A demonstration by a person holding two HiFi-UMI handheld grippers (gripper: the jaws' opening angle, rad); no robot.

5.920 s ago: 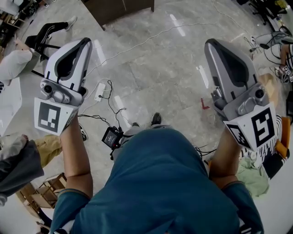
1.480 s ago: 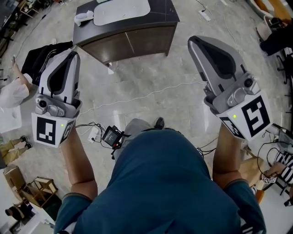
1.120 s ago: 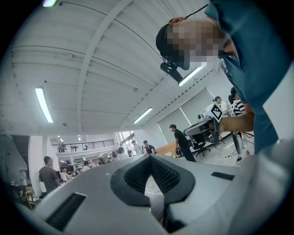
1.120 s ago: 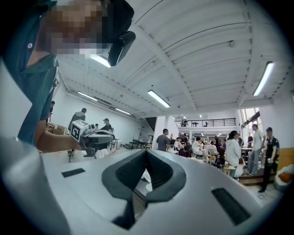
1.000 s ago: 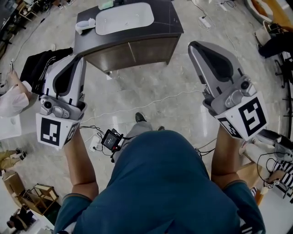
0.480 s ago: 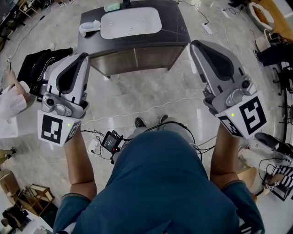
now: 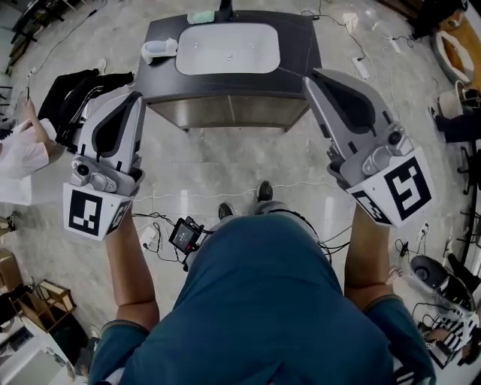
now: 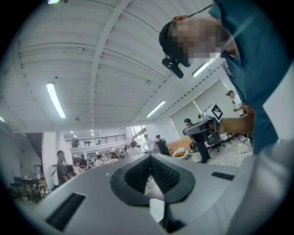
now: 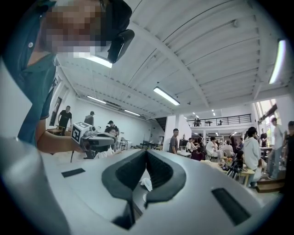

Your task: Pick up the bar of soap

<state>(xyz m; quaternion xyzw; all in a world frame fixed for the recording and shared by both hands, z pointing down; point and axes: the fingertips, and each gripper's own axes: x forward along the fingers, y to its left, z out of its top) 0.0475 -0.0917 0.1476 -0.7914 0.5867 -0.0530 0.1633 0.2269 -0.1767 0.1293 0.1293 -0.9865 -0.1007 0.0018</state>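
The bar of soap (image 7: 200,16) is a pale green block at the back edge of a dark vanity counter (image 7: 301,41), behind the white sink basin (image 7: 228,48) and beside the black faucet (image 7: 225,9). My left gripper (image 7: 137,96) is held out over the floor, short of the cabinet's left front corner, jaws shut and empty. My right gripper (image 7: 308,75) reaches just up to the cabinet's right front corner, also shut on nothing. In the gripper views the left gripper (image 8: 149,157) and the right gripper (image 9: 146,151) show their pads meeting at the tips.
A white dish (image 7: 159,50) sits on the counter's left end. Black clothing on a chair (image 7: 79,94) stands left of the cabinet. Cables (image 7: 169,197) and a power strip (image 7: 359,68) lie on the marble floor. Several people fill the hall in both gripper views.
The sink cabinet has slid down and to the right in the head view as the person walked toward it. Both grippers stayed shut and were carried forward with the body.
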